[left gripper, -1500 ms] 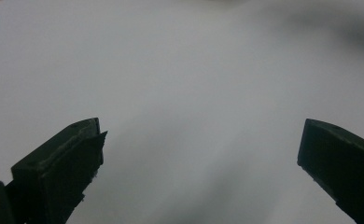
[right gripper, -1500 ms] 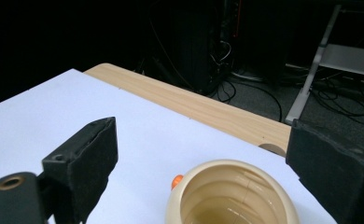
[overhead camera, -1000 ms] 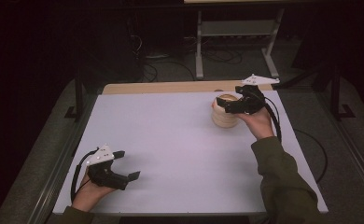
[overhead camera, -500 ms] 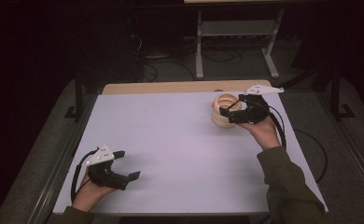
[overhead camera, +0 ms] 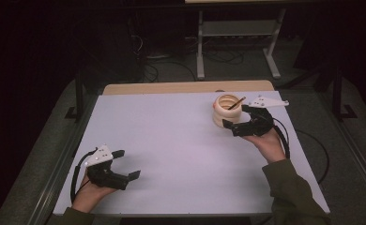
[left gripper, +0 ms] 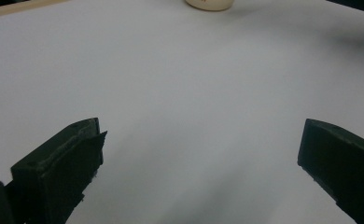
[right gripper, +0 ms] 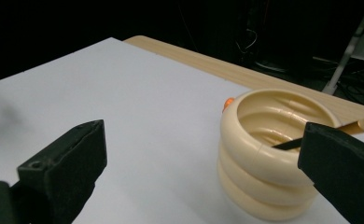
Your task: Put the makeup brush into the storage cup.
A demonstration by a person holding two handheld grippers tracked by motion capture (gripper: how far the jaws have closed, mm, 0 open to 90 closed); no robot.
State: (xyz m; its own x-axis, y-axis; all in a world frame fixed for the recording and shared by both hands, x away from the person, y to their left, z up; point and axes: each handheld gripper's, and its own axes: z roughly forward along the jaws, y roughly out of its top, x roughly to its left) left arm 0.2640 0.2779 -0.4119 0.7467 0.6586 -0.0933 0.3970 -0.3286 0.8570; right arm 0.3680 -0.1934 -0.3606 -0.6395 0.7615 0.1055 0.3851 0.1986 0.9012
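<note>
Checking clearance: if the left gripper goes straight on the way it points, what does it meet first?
Probably nothing nearby: ahead of the left gripper lies bare table, with the cream ribbed cup at the far end, roughly in line.

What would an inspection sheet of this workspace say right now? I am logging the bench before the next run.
Surface: white table top, wooden strip along the far edge.
Job's things: cream ribbed cup at far right, upright, with a stick leaning inside it; small orange thing behind the cup, unclear what.
Clutter: nothing seen.
Grippers: left gripper near the front left corner, jaws open, holding nothing; right gripper beside the cup, jaws open, holding nothing.
Cables: black cable trailing from the right gripper off the table's right side.
Surroundings: dark room, metal stand and loose floor cables behind the table.
</note>
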